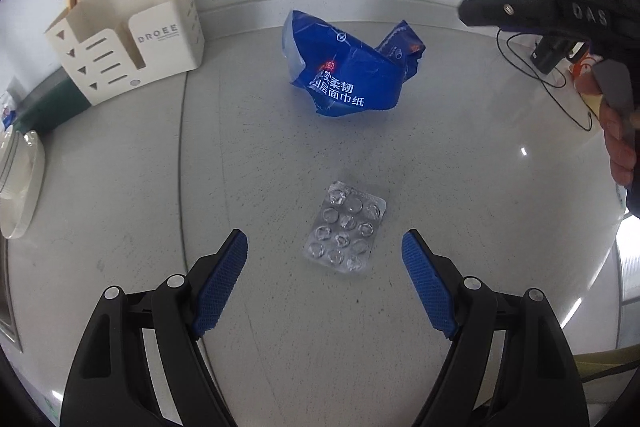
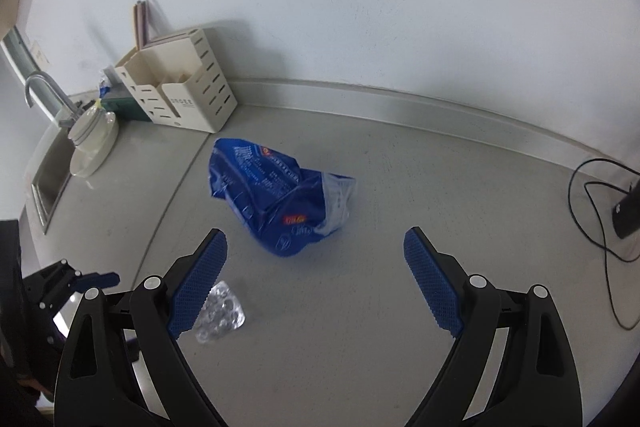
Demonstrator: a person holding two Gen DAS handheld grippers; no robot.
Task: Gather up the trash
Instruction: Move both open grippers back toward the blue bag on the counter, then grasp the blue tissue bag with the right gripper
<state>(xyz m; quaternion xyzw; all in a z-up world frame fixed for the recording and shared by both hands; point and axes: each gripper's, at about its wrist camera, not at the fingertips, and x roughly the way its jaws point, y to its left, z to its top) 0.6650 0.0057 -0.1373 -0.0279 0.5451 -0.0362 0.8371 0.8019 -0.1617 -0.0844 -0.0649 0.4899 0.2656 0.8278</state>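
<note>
Task so far: nothing is picked up yet. Both bits of trash lie on the grey table [image 1: 460, 195].
Trash one: an empty pill pack [image 1: 345, 227] lies flat, near the left gripper [image 1: 324, 251] and in line with the gap of its jaws.
Trash two: a crumpled blue tissue wrapper [image 2: 280, 195] sits further back, ahead of the right gripper [image 2: 316, 253].
Left jaws: wide open, holding nothing, touching nothing.
Right jaws: wide open, empty too.
Still to do: grab both and put them away. No bin shows.

Cream slotted organizer [image 2: 182, 95] against wall, faucet [image 2: 42, 93] over sink [image 2: 46, 183], black cable [image 2: 596, 223] on grey counter [image 2: 400, 163]
</note>
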